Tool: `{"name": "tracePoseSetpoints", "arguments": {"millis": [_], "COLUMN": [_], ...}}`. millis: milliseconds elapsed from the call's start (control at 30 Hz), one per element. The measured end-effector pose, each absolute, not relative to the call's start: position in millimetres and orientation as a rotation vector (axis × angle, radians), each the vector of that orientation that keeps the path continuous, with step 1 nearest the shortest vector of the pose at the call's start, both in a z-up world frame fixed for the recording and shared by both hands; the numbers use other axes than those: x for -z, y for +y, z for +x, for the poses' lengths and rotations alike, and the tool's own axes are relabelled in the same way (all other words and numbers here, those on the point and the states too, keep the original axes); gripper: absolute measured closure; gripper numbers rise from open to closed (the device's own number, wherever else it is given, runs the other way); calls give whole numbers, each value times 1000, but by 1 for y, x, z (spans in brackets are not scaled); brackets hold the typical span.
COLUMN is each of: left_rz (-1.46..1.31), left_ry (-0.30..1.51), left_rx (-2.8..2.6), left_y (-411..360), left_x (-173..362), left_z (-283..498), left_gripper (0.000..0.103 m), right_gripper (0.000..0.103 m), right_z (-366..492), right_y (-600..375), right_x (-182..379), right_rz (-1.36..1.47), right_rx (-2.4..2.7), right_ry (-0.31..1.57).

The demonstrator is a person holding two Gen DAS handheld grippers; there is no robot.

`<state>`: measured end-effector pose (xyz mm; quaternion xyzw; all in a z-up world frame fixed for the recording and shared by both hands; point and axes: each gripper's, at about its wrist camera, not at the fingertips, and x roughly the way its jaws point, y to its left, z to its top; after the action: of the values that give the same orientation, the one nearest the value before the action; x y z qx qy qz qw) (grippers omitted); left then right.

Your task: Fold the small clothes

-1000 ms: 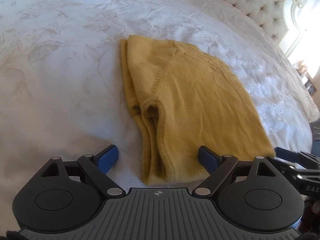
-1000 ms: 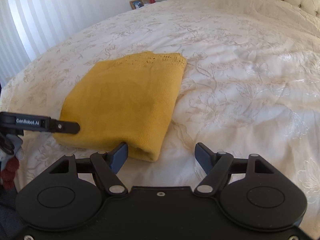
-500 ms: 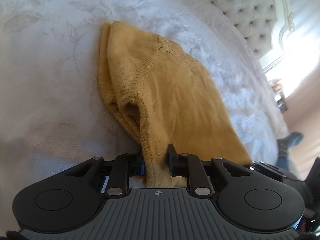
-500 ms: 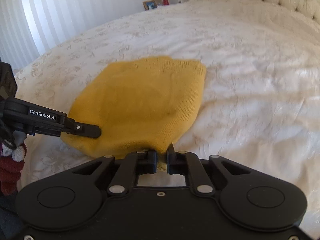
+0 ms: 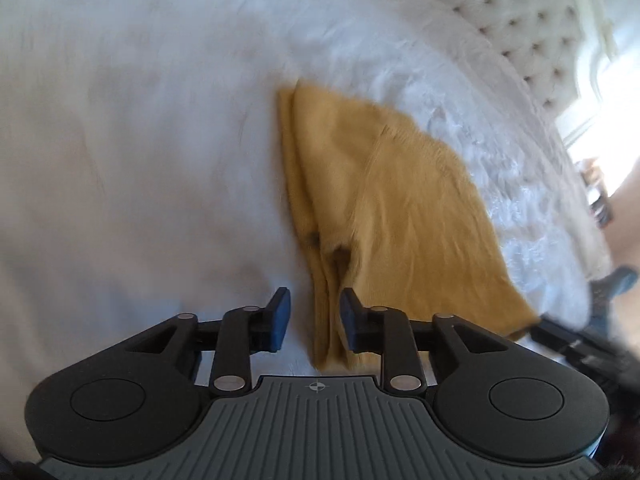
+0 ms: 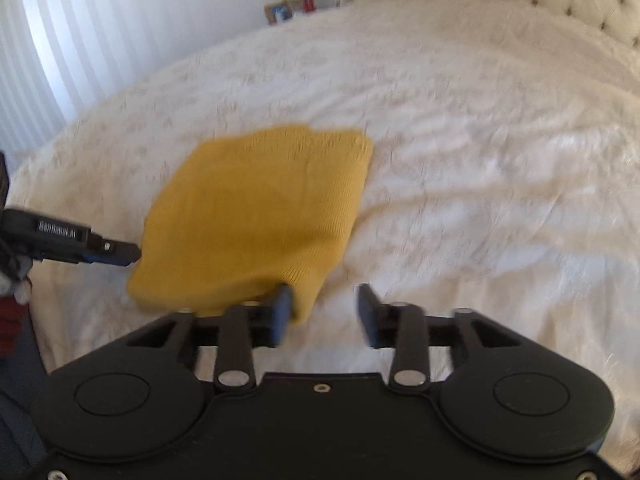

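Left gripper (image 5: 312, 316) jaws opening, near-left corner of yellow knit sweater (image 5: 400, 216) between pads, right pad touching fabric, left pad clear; likely release, no clamp. Right gripper (image 6: 324, 312) jaws opening, apart, sweater's near-right corner beside left pad, nothing gripped. Both at sweater's near hem, probably letting go after tug or fold. Sweater folded, layered edges stacked at left side, flat on white bedspread (image 6: 480, 160). Tufted headboard (image 5: 520, 28) far beyond sweater. Frames blurred.
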<state>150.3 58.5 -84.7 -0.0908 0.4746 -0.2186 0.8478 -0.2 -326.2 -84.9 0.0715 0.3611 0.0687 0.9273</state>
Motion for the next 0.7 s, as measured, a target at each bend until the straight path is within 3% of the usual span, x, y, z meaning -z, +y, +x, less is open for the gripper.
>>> {"name": "tracePoseSetpoints", "arguments": {"millis": [67, 100, 133, 233, 367, 433, 533, 700], "left_rz": [-113, -94, -78, -4, 29, 48, 61, 80], "left_ry": [903, 864, 828, 777, 839, 883, 885, 886], "left_rx": [461, 462, 462, 411, 336, 308, 286, 268], "left_y": [46, 40, 34, 15, 3, 1, 9, 8], "left_x": [70, 65, 62, 66, 87, 100, 110, 108], "left_z": [147, 148, 149, 158, 174, 181, 181, 177], "left_gripper": [32, 28, 28, 28, 28, 27, 11, 9], "right_gripper": [36, 28, 23, 21, 15, 7, 3, 0], "right_z": [6, 11, 17, 32, 41, 40, 34, 34], "right_y": [-324, -322, -319, -312, -311, -314, -320, -324], "right_x": [81, 82, 84, 101, 132, 144, 150, 152], "right_rz": [145, 146, 145, 119, 94, 114, 144, 176], "right_rx": [-136, -128, -121, -99, -63, -51, -51, -62], "right_ry": [698, 687, 686, 706, 787, 812, 802, 799]}}
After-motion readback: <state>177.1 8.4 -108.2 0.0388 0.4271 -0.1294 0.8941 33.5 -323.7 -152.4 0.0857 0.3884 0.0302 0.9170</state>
